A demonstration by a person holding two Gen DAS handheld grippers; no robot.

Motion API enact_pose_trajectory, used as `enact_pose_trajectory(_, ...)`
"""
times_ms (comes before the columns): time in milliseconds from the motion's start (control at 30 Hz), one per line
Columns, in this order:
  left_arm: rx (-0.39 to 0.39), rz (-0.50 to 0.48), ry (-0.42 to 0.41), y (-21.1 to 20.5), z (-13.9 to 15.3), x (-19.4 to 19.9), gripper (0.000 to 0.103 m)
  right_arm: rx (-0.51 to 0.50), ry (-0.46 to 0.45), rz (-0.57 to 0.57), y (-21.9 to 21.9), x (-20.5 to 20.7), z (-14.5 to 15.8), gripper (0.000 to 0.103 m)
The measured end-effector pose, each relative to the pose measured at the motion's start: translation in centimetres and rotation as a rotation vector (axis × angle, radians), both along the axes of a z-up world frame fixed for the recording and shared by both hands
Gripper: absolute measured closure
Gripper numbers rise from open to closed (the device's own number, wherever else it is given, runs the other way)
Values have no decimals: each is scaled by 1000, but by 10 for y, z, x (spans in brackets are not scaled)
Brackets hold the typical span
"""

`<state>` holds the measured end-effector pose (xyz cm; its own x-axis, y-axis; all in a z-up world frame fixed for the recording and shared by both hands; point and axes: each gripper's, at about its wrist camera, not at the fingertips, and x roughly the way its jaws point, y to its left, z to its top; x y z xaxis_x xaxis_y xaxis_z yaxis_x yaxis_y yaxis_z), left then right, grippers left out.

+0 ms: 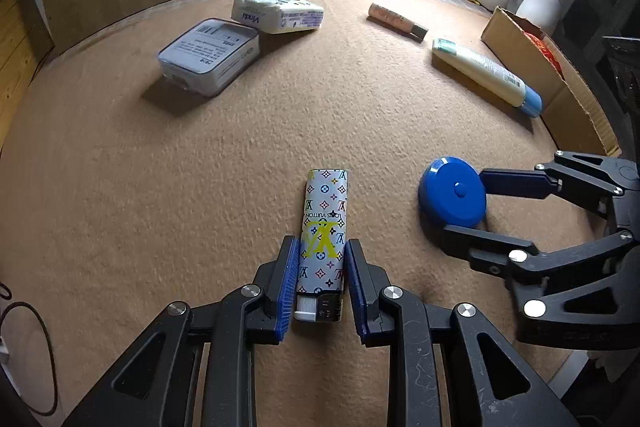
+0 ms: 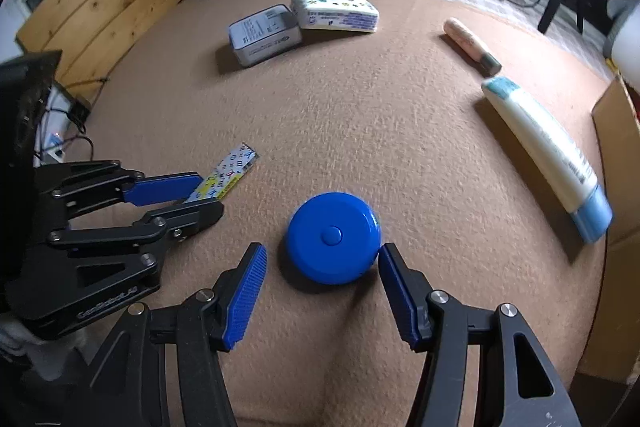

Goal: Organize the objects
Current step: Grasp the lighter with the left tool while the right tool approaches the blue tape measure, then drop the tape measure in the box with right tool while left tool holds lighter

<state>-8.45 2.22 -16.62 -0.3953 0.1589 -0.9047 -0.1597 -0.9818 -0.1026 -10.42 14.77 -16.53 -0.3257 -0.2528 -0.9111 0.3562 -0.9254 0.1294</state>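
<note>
Early days: the left hand-held gripper (image 1: 322,279) is clamped on the patterned lighter (image 1: 324,239), just left of the blue round case (image 2: 333,238), which sits between the right hand-held gripper's (image 2: 320,289) half-spread jaws, maybe not squeezed yet. Everything else is scattered beyond it on the bench (image 1: 280,131).

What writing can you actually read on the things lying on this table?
"LOUIS VUITTON" and a big yellow "LV": on the patterned lighter.
"Vinda": on the tissue pack.
White box: barcode and small print, too small to read.
Cream tube and pink tube: print too blurred.
</note>
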Motion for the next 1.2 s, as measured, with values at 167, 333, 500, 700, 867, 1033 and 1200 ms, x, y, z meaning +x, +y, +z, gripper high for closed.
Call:
enact_pose_trajectory(167, 1, 6, 1, -1, 1, 0, 77, 35, 3, -6, -3, -3, -5, 48)
enact_pose_trajectory(333, 3, -2, 1, 0, 1, -1, 73, 56, 15, -3, -4, -4, -5, 49)
enact_pose_trajectory(500, -4, -1, 5, 2, 2, -1, 74, 73, 31, 0, -5, -4, -4, 56)
enact_pose_trajectory(700, 5, 15, 6, -1, 2, -1, 77, 48, 39, -20, 2, -3, -2, 57)
enact_pose_trajectory(867, 33, 30, 1, -4, 2, -1, 77, 33, 51, -42, 10, -1, 4, 57)
enact_pose_trajectory(1033, 58, 39, 4, -3, 8, -2, 77, 12, 69, -69, 22, 2, 15, 57)
enact_pose_trajectory(1200, 61, 23, 24, 7, 13, -6, 77, -3, 91, -102, 38, 6, 27, 57)
